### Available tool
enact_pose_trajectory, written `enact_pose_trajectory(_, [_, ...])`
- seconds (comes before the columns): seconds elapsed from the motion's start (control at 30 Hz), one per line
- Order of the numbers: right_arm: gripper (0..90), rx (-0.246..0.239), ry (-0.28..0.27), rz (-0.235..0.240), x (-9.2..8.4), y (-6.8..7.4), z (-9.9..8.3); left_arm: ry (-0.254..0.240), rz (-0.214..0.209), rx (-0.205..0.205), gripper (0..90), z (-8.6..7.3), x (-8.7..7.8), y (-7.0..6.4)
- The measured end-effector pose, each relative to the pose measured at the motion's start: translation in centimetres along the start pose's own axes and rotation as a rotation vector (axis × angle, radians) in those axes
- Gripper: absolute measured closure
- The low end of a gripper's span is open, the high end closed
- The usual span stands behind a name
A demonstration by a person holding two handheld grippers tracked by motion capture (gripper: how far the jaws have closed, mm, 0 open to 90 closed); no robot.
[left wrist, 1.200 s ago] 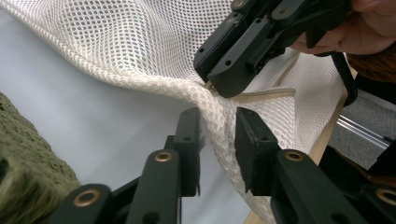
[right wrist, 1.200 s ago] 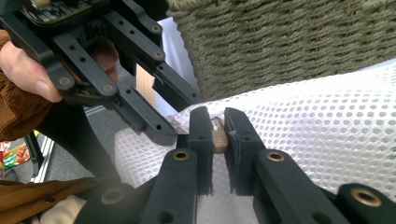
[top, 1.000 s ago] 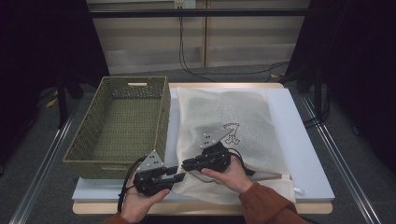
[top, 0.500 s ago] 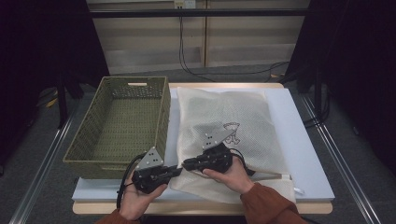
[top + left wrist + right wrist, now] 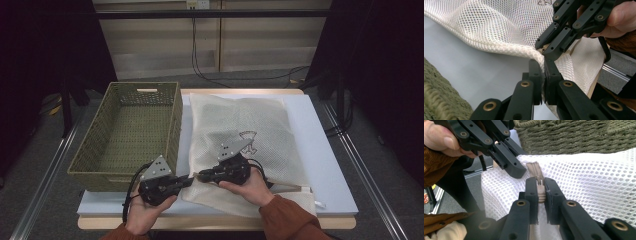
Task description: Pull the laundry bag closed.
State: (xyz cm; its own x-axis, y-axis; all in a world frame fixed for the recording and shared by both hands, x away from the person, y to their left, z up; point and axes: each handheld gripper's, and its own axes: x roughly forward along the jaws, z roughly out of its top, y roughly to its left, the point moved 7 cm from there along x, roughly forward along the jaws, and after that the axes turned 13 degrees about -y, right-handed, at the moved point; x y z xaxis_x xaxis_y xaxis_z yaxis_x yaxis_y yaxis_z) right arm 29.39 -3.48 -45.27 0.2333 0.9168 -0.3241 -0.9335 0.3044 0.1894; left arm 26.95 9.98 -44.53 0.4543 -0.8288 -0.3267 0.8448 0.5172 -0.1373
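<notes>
- High view, left to right: one green woven basket [image 5: 131, 131], one white mesh bag [image 5: 245, 145], both on one pale blue-white table top [image 5: 325, 165]; two handheld grippers at the near edge.
- Basket: standing on the left part of the table, long axis running away from the near edge, open side up.
- Mesh bag: lying flat just right of the basket, long axis also running away from the near edge, slightly slanted; one small dark printed figure [image 5: 247, 140] near its middle; near-left corner lifted off the table between the grippers.
- Left gripper [image 5: 190, 178]: pointing right, toward the bag's near-left corner; jaws just closed within the last half second.
- Left gripper view: own jaws [image 5: 543, 72] clenched on the bag's rolled seam edge [image 5: 524, 51], mesh bunched over the pads; table surface to the left; strip of basket weave at lower left.
- Right gripper [image 5: 202, 175]: pointing left, tip to tip with the left gripper over the same corner.
- Right gripper view: own jaws [image 5: 540, 188] grasping one beige zipper [image 5: 534, 168], metal pull tab [image 5: 540, 182] pinched between the pads; zipper tape running straight up along the jaws' line toward the basket wall [image 5: 574, 135]; left gripper's jaws pressed on the mesh just beside the zipper, to its left.
- Person's hands: one on each gripper, brown sleeves entering from the bottom edge.
</notes>
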Motion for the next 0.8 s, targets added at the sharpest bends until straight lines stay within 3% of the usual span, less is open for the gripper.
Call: enact_pose_trajectory(0.8, [82.8,-0.005,0.039,-0.042,-1.0,-0.4,-1.2,-0.01,-0.004,0.014,86.5,0.1,-0.1,-0.1])
